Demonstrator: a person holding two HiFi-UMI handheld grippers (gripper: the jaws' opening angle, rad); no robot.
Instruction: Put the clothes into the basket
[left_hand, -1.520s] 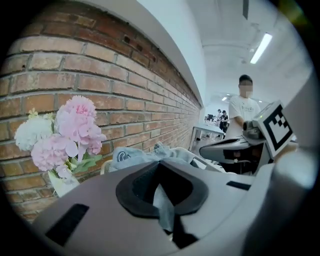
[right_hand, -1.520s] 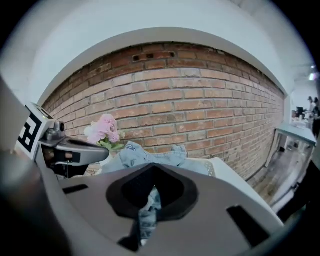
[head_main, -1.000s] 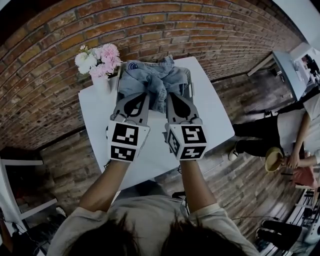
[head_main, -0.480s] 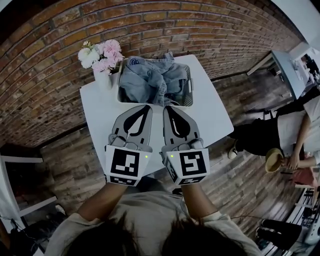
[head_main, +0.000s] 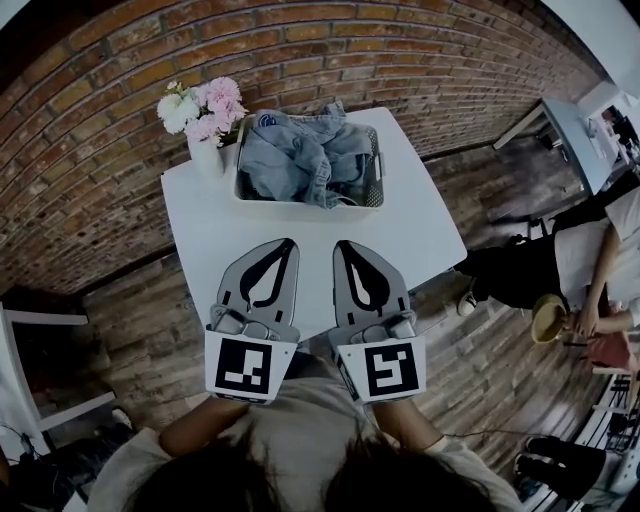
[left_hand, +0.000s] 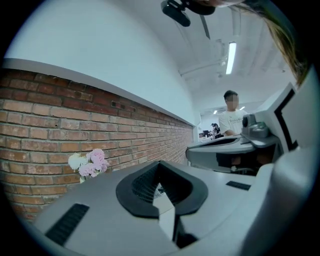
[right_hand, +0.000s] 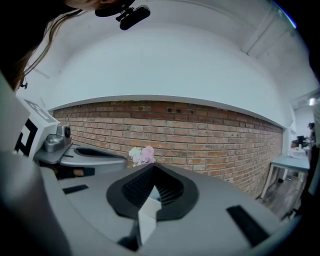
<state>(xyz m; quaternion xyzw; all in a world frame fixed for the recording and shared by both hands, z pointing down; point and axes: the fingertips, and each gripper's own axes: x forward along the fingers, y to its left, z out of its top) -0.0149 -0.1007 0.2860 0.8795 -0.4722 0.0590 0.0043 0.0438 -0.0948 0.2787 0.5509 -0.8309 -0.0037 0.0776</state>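
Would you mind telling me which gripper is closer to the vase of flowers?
Left. The left gripper is below and right of the flowers in the head view; the right gripper lies beside it, farther right.

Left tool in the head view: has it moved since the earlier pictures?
Yes: the left tool has pulled back from the basket, toward the picture's bottom.

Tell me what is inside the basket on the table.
Crumpled denim clothing fills the basket. Whatever lies beneath it, and the basket's floor, is covered.
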